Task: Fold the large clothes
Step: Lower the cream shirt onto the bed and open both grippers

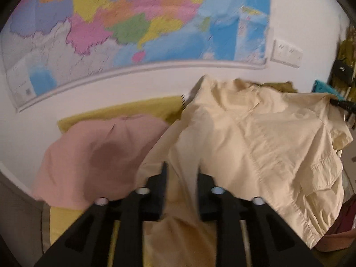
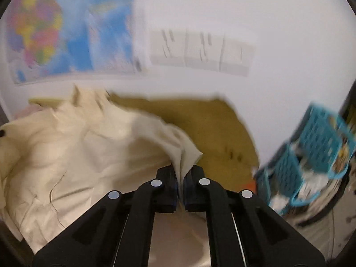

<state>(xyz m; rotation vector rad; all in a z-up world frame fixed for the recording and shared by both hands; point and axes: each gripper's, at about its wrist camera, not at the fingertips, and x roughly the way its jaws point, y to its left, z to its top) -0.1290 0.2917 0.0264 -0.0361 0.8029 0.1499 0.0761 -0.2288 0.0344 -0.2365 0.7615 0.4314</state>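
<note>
A large cream shirt [image 1: 255, 142] hangs lifted above a yellow-covered surface [image 1: 124, 111]. My left gripper [image 1: 182, 166] is over its lower left part, jaws apart with cloth running between and under them; whether it grips is unclear. In the right wrist view the same cream shirt [image 2: 73, 153] spreads to the left. My right gripper [image 2: 181, 169] is shut on a bunched edge of it, which sticks up from between the fingers. The other gripper's black tip [image 1: 340, 104] shows at the shirt's far right corner.
A pink garment [image 1: 95, 155] lies on the yellow cover left of the shirt. A wall map [image 1: 133, 26] and sockets [image 2: 200, 51] are on the white wall behind. Blue plastic baskets [image 2: 311, 155] stand at the right. A dark red item [image 1: 342, 222] sits at lower right.
</note>
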